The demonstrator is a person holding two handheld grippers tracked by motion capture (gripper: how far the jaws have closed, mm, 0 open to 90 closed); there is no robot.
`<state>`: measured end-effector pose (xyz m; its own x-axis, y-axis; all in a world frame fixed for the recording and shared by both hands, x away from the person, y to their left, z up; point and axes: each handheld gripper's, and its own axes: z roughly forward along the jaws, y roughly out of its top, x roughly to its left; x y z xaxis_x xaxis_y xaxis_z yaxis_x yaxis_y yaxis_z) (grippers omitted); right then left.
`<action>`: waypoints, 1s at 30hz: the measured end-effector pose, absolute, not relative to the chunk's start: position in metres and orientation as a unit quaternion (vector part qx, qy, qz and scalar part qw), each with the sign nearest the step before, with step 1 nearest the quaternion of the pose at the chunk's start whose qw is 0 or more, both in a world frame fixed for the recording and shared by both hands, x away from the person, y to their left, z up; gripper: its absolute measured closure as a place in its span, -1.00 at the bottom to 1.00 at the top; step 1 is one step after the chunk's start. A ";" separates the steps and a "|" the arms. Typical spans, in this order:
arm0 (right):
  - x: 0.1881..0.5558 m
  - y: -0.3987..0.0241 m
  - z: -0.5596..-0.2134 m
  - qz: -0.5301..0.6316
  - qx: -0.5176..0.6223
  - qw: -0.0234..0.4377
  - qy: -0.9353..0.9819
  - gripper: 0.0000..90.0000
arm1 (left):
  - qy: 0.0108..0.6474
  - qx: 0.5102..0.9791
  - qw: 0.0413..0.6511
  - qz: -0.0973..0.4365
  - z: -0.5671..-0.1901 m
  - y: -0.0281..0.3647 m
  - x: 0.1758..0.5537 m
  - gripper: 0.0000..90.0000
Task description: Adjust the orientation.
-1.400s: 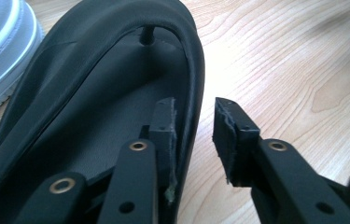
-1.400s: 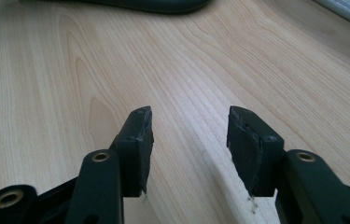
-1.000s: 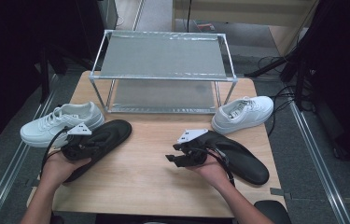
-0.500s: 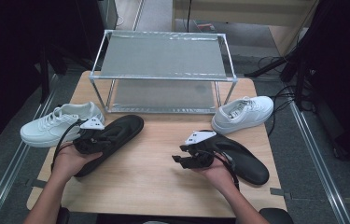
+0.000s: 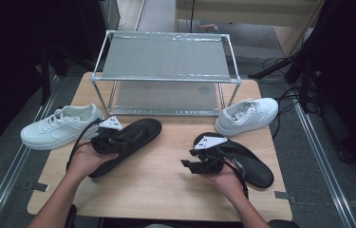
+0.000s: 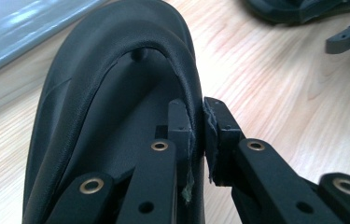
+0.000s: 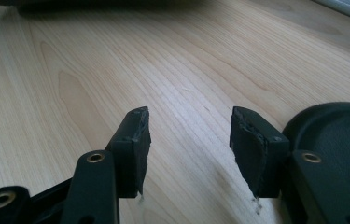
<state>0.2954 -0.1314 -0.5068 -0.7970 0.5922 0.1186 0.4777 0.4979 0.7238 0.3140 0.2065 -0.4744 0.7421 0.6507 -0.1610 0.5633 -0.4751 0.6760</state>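
Left gripper (image 5: 118,135) carries left black slipper (image 5: 133,142) toward rack (image 5: 166,78); right gripper (image 5: 190,164) edges toward table centre, off right black slipper (image 5: 249,161).

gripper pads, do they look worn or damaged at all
Yes. In the right gripper view the pads have ragged, chipped edges with bits hanging off. The left gripper, clamped on the black shoe, shows the same fraying.

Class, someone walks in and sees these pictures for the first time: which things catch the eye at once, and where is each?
The metal two-shelf rack stands at the far middle of the wooden table. In front of it, the left gripper pinches the rim of a black shoe, while the right gripper hangs open beside the other black shoe. A white sneaker sits at each side of the rack.
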 end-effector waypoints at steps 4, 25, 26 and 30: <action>0.293 -0.135 -0.507 0.391 0.317 0.074 0.861 0.08 | 0.342 0.864 0.367 0.055 -0.474 0.192 0.316 0.83; 0.287 -0.138 -0.508 0.412 0.319 0.081 0.850 0.08 | 0.296 0.884 0.361 0.039 -0.491 0.111 0.310 0.82; 0.287 -0.138 -0.508 0.413 0.319 0.080 0.849 0.08 | 0.293 0.885 0.359 0.036 -0.493 0.109 0.310 0.82; 0.288 -0.137 -0.508 0.417 0.321 0.076 0.847 0.08 | 0.295 0.886 0.358 0.021 -0.500 0.108 0.311 0.81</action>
